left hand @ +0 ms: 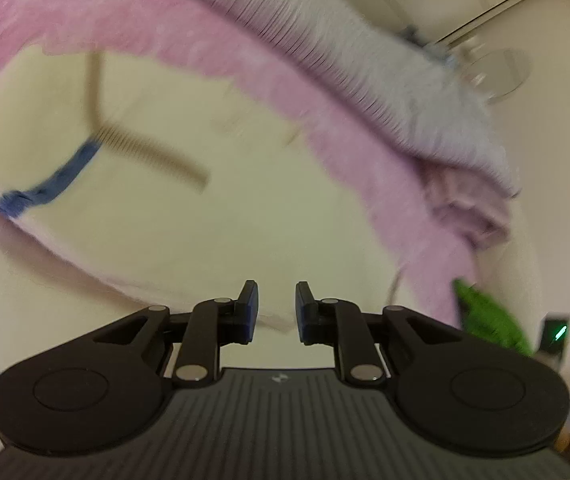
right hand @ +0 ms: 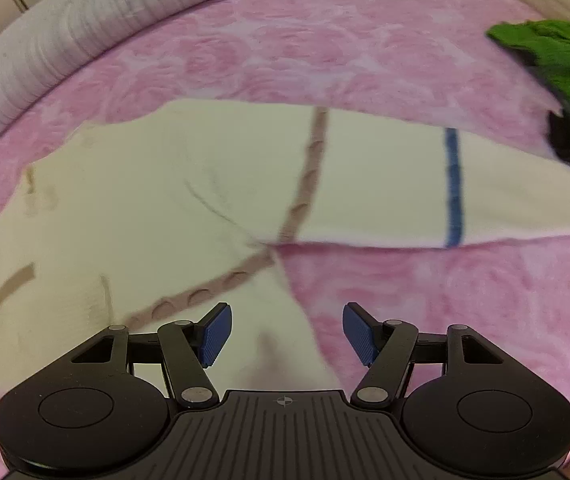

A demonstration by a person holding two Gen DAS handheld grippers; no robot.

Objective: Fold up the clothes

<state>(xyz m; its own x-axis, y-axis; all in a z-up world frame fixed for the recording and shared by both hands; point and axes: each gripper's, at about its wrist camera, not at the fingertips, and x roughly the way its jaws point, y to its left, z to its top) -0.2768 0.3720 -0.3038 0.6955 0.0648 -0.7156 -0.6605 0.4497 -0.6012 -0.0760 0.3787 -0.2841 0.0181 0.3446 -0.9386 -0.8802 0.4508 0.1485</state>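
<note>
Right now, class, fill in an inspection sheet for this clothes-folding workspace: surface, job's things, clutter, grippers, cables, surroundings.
Surface: pink rose-patterned bedspread, soft, mostly covered.
Job's things: cream sweater lying spread out, brown trim, blue stripe on one sleeve; green garment bunched at the far edge.
Clutter: white ribbed blanket along the bed's edge.
Grippers: left gripper fingers slightly apart, nothing between; right gripper wide open over the sweater's edge, holding nothing.
Cables: nothing seen.
Surroundings: pale wall, blurred.

A cream sweater (right hand: 213,184) with tan bands and a blue stripe lies flat on the pink bedspread (right hand: 325,52), one sleeve stretched sideways. A green garment (right hand: 565,60) lies bunched beyond that sleeve's cuff.
</note>
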